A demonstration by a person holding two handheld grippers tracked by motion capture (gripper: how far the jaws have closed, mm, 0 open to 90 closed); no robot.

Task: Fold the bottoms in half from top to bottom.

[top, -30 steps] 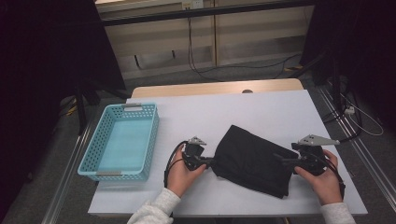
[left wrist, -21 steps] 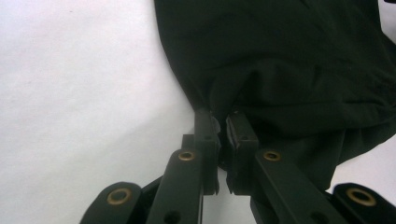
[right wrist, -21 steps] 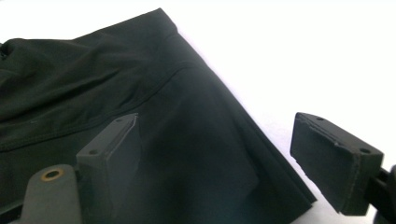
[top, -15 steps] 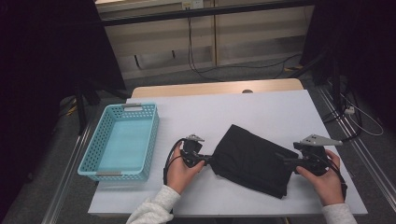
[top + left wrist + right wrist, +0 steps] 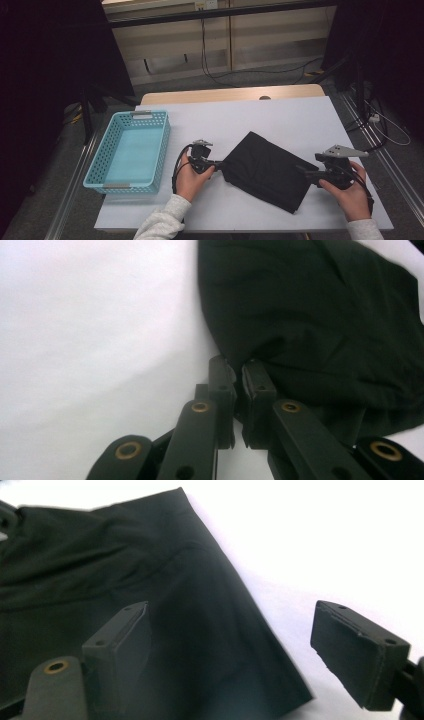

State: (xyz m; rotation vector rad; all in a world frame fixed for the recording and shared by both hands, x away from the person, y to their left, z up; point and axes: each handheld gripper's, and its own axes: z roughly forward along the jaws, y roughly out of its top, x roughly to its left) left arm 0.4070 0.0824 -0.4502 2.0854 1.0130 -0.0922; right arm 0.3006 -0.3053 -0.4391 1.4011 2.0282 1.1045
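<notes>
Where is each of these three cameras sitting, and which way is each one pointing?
High view: above the person's side, looking forward and down on the white table; forearms and hands enter from below, each holding a claw.
Left gripper view: rides the left claw, looking along its jaws, shut on the black cloth edge.
Right gripper view: rides the right claw, looking along its open jaws, which straddle the cloth's edge.
Shared: all three show the black cloth on the white table.

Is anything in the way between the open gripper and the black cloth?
No. The right gripper is open with the black cloth's edge already between its jaws. The left gripper is shut on the opposite corner.
</notes>
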